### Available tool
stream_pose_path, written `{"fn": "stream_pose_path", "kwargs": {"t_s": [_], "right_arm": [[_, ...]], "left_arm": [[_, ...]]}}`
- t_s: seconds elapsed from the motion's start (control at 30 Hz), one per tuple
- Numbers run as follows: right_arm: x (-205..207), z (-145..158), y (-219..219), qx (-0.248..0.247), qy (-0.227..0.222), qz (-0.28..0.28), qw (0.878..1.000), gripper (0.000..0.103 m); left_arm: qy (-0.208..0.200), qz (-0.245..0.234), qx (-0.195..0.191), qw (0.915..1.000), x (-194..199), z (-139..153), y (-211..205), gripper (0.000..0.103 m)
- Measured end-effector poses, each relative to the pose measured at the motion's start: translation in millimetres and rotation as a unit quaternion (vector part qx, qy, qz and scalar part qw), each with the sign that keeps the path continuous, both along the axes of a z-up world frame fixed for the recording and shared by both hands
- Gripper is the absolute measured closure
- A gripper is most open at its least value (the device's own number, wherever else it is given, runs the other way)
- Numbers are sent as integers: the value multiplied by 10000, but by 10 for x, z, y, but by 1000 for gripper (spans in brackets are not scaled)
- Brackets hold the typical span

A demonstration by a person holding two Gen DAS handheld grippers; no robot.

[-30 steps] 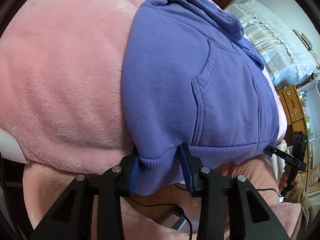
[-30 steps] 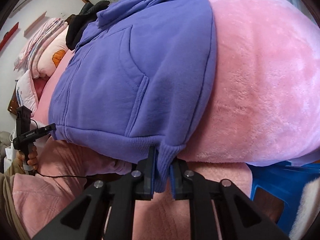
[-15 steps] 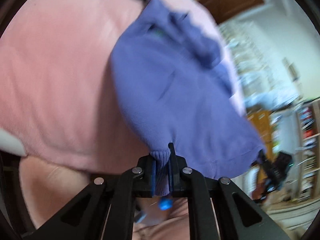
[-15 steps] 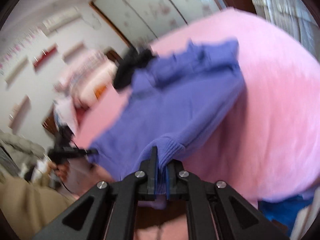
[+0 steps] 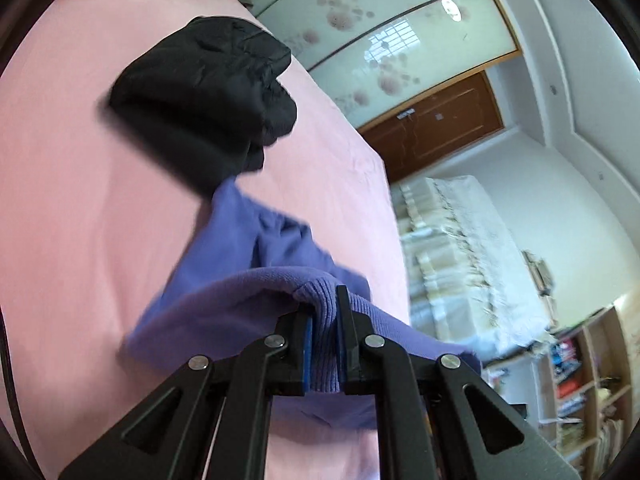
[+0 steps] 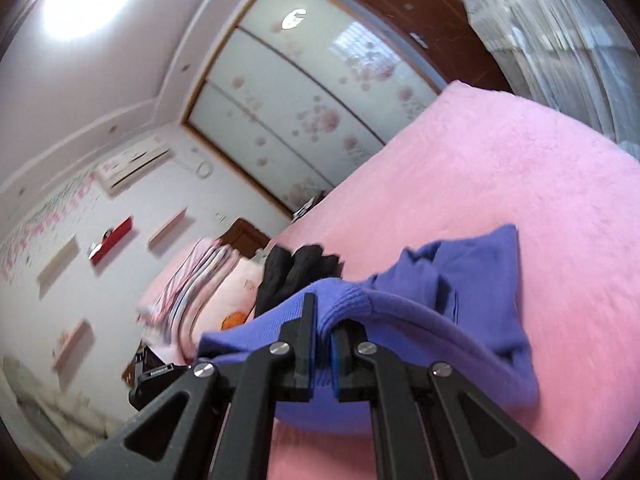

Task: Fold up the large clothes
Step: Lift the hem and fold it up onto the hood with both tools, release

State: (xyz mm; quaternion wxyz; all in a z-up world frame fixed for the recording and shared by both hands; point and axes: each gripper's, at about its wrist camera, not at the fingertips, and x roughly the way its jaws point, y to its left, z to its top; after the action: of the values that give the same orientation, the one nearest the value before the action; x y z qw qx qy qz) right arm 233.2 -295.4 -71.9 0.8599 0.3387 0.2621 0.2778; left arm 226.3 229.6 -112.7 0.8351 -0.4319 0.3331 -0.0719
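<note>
A purple hoodie lies on a pink blanket-covered bed. My left gripper is shut on one corner of its ribbed hem and holds it up above the bed. My right gripper is shut on the other hem corner of the hoodie, also raised. The hem hangs stretched between the two grippers, over the hoodie's upper part that still rests on the bed. The hoodie's lower body is hidden behind the fingers.
A black garment lies on the bed just beyond the hoodie; it also shows in the right wrist view. Folded bedding and pillows sit at the bed's head. A wardrobe with sliding doors stands behind.
My left gripper closed on the hem. Both grippers have lifted the hem up off the bed edge and carried it toward the hoodie's top; the views now tilt up to the room.
</note>
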Motion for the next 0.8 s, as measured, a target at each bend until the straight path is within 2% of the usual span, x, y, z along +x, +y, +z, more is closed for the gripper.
{"fn": "stream_pose_path", "kwargs": {"t_s": [0.1, 0.13, 0.27, 0.33, 0.43, 0.5, 0.53, 0.57, 0.6, 0.63, 0.67, 0.7, 0.77, 0.8], "right_arm": [[613, -122, 71, -146, 212, -233, 9994, 99], [802, -179, 87, -201, 305, -326, 9988, 98], [1511, -586, 125, -367, 893, -664, 9931, 98], [1739, -834, 129, -491, 1234, -854, 9875, 98], [2029, -1326, 97, -473, 2146, -1019, 9702, 97], [2076, -1538, 102, -362, 2532, -925, 9623, 95], [2071, -1543, 101, -365, 2525, -876, 9629, 91], [2051, -1512, 103, -412, 2457, -827, 9649, 86], [2014, -1444, 113, -524, 2352, -731, 9678, 69], [2002, -1390, 119, -599, 2287, -641, 9695, 44], [1980, -1332, 109, -670, 2225, -539, 9711, 32], [1918, -1221, 104, -738, 2128, -401, 9735, 19], [1777, -1013, 82, -813, 1858, -237, 9789, 19], [1734, -914, 71, -915, 1698, -193, 9810, 19]], "left_arm": [[237, 108, 270, 9993, 648, -151, -53, 96], [422, 161, 333, 9984, 940, -266, -81, 96], [892, 220, 608, 9939, 1644, -724, -189, 96], [1138, 209, 668, 9910, 1878, -1004, -213, 95], [1435, 115, 640, 9875, 2060, -1350, -230, 92], [1384, -114, 542, 9888, 2076, -1400, -239, 86], [1265, -291, 558, 9900, 2066, -1370, -254, 75], [1163, -470, 575, 9904, 2087, -1342, -262, 58], [1063, -724, 600, 9899, 2084, -1282, -279, 47], [994, -891, 626, 9891, 2066, -1216, -289, 30], [924, -985, 660, 9886, 2030, -1159, -299, 23], [825, -1085, 706, 9881, 1998, -1089, -301, 23], [629, -1368, 907, 9844, 1945, -947, -317, 23], [481, -1469, 1164, 9811, 1915, -862, -341, 23]]}}
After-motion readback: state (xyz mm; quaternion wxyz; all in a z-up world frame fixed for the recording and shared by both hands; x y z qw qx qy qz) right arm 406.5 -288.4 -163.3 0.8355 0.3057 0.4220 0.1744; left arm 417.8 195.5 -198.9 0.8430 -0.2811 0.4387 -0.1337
